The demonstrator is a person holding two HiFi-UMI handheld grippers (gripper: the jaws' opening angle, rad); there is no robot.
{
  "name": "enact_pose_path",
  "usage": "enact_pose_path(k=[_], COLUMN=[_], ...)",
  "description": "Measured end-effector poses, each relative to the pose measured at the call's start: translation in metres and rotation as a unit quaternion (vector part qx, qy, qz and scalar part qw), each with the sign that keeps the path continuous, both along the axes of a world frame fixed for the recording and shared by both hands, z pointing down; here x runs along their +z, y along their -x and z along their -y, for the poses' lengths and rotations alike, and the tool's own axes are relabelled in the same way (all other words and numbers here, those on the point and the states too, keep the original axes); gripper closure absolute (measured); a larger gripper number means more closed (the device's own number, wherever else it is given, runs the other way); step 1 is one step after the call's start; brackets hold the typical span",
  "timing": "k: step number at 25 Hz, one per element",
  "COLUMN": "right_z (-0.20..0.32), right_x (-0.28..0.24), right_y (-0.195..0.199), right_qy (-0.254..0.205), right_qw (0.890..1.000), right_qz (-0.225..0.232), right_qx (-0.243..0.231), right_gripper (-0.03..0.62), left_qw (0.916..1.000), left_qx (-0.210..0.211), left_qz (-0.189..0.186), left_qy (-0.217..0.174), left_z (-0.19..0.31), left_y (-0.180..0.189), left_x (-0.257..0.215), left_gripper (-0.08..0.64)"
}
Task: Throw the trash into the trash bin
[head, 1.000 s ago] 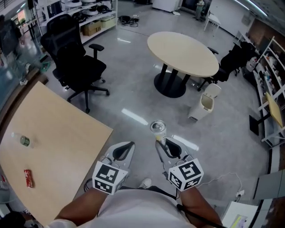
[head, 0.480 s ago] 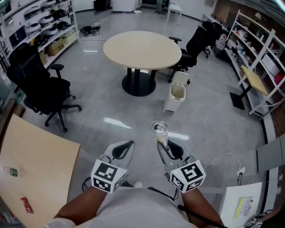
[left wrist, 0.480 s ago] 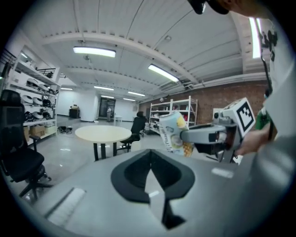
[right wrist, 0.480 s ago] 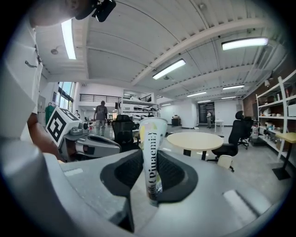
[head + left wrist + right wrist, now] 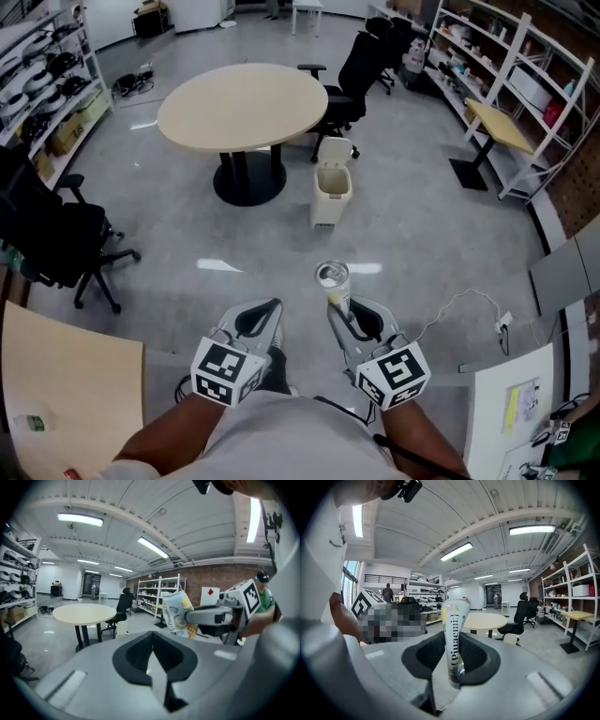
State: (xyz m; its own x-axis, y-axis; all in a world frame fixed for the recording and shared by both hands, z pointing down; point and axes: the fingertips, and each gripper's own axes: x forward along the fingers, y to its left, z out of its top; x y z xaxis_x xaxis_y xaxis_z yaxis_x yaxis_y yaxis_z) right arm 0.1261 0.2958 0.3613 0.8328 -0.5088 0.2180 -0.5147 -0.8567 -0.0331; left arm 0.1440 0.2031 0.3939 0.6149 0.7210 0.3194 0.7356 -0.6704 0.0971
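The trash bin (image 5: 331, 194) stands on the floor just beside the right edge of the round table (image 5: 242, 103), with an office chair (image 5: 361, 61) behind it. Nearer the person and well apart from the bin, a drink can (image 5: 332, 276) stands upright between the jaws of the right gripper (image 5: 339, 307). The left gripper (image 5: 270, 309) is near it on the left. Shelving (image 5: 511, 56) lines the right side, and a second office chair (image 5: 52, 239) stands far left.

Polished grey concrete floor (image 5: 450, 234) reflects the ceiling strip lights (image 5: 79, 520). A round beige table (image 5: 244, 103) on a black pedestal stands at upper centre. Black office chairs (image 5: 56, 239) occupy the left and top. White shelving (image 5: 506, 84) lines the upper right, backed by a brick wall (image 5: 211, 576).
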Motion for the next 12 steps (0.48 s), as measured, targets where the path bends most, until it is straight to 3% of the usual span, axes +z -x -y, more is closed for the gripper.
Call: enact_pose_path(k=[12], right_z=[-0.044], right_x=[0.008], right_y=[-0.076], right_qy=[-0.009], right_qw=[0.998], right_qz=[0.02], right_qx=[0.059], right_gripper=[0.494], left_qw=[0.999], left_qx=[0.045], left_qz=[0.001], left_qy=[0.007], left_z=[-0.04], left_y=[-0.089], left_x=[0.003], left_gripper=[0.551])
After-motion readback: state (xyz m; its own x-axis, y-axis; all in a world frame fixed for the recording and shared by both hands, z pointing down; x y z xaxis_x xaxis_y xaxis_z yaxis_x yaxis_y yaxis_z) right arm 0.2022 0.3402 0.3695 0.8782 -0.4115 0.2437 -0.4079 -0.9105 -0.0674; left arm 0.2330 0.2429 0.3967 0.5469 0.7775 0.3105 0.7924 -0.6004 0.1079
